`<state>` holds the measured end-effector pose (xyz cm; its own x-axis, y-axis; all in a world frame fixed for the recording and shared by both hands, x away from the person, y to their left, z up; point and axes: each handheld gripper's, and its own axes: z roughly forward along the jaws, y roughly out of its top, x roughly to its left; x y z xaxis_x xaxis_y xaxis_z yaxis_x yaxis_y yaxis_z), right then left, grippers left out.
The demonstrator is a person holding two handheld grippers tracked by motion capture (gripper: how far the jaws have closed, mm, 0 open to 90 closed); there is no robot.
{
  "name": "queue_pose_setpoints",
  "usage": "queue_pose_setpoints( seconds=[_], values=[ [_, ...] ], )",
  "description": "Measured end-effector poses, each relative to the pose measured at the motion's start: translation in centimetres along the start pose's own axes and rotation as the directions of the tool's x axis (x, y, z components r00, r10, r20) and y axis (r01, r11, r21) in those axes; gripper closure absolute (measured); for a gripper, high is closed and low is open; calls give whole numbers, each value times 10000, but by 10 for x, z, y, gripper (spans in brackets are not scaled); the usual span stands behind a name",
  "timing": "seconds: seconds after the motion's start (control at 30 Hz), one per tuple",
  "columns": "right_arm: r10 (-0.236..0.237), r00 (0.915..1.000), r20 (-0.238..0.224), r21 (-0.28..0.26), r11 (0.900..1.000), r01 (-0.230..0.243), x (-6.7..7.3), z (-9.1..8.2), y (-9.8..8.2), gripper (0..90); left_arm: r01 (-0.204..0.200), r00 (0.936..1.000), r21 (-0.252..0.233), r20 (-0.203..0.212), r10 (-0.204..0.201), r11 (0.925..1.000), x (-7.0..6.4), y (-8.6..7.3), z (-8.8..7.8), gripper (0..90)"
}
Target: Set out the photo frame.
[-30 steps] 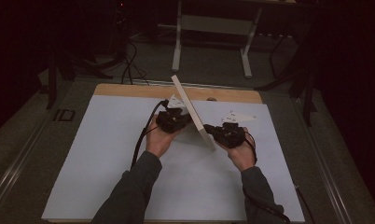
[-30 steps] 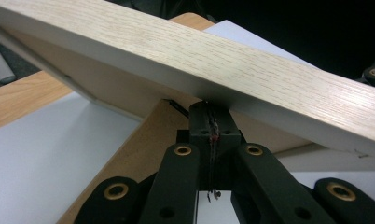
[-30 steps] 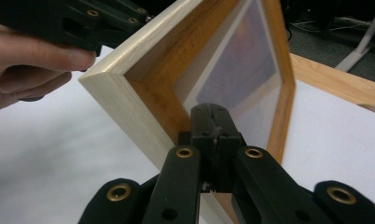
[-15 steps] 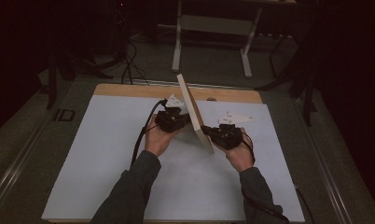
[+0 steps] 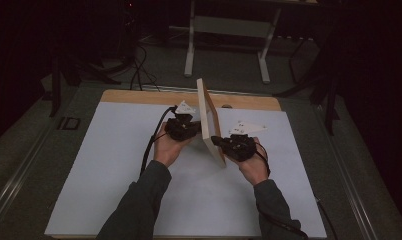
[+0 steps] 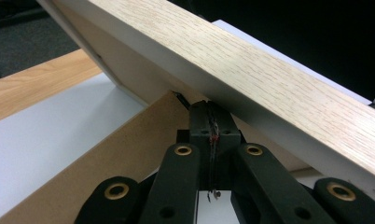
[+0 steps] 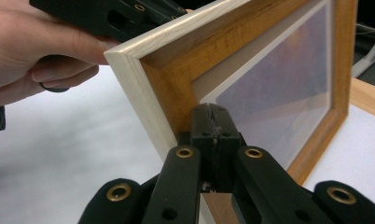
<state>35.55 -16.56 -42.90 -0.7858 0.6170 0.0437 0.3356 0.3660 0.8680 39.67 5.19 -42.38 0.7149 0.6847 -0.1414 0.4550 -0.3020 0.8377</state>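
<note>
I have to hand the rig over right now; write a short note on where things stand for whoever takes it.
Left gripper: jaws shut, tips against the back of the picture frame, by its brown backing board.
Right gripper: jaws shut, tips pressed on the frame's front near a lower corner.
The frame stands on edge, tilted, on the white sheet over the wooden table, propped between the two grippers.
Done: frame is raised off its face.
Left: probably to set it standing or lay it down; neither gripper clamps it, so keep both sides braced.
</note>
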Motion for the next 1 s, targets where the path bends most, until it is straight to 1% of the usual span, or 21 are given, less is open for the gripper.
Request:
queue_pose_setpoints(
  seconds=[0.3, 0.43, 0.5, 0.53, 0.6, 0.7, 0.8, 0.93, 1.0],
  values=[
    [-57, 10000, -80, 18, 10000, 57, 4, 4, 1, 899, 91, 10000, -61, 7, -91, 9999, 3, -1, 0, 900],
    [-99, 9999, -136, 22, 9999, 99, 5, 6, 2, 898, 285, 9994, -176, 186, -282, 9994, 6, -4, -1, 900],
    [-108, 9998, -154, 19, 9999, 109, 6, 6, 2, 898, 312, 9992, -192, 238, -307, 9993, 7, -5, -1, 900],
    [-118, 9998, -179, 28, 9999, 119, 6, 7, 2, 898, 355, 9987, -210, 364, -347, 9991, 9, -6, -2, 900],
    [-133, 9995, -298, 12, 9999, 133, 8, 8, 2, 898, 354, 9987, -198, 379, -346, 9992, 10, -7, -4, 900],
    [-188, 9991, -369, -4, 9998, 188, 10, 9, 2, 898, 453, 9982, -244, 393, -443, 9987, 12, -8, -7, 873],
    [-209, 9990, -387, 18, 9998, 210, 11, 9, 2, 898, 552, 9978, -403, 396, -537, 9977, 16, -10, -14, 855],
    [-201, 9990, -396, 7, 9998, 201, 11, 9, 2, 898, 781, 9963, -489, 404, -762, 9957, 19, -11, -24, 806],
    [-201, 9990, -396, 9, 9998, 201, 11, 9, 2, 898, 985, 9940, -565, 529, -956, 9935, 21, -10, -29, 772]
  ],
)
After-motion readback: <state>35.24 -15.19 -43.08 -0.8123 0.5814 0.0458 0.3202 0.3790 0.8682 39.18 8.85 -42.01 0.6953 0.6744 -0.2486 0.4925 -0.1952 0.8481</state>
